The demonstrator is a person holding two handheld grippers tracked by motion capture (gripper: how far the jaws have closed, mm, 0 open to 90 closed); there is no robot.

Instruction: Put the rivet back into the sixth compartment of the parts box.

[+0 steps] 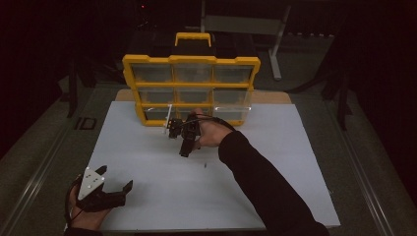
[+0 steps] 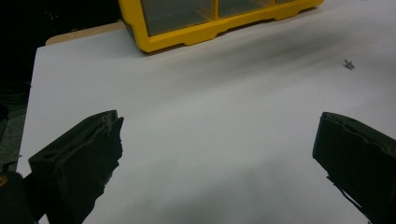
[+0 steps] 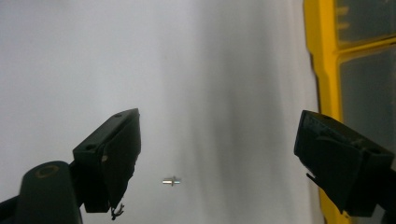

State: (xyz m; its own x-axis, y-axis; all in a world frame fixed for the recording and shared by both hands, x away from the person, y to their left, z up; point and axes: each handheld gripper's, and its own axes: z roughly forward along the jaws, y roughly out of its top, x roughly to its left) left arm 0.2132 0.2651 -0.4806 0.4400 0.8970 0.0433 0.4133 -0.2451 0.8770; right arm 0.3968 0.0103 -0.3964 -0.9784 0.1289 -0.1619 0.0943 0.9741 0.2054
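Right tool (image 3: 217,158) open over a pin (image 3: 171,181)
The pin lies on the desk (image 3: 93,56) between its jaws; yellow case (image 3: 327,70) beside one jaw. Left tool (image 2: 217,154) open, empty.

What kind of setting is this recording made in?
Probably a dim lab or workshop bench: a white tabletop, a yellow compartment organiser standing on it, a small metal fastener, and dark surroundings.

Yellow-framed organizer case (image 1: 191,88) with clear drawers, white tabletop (image 1: 162,172), black tongs (image 1: 118,189), silvery screw (image 3: 171,181).
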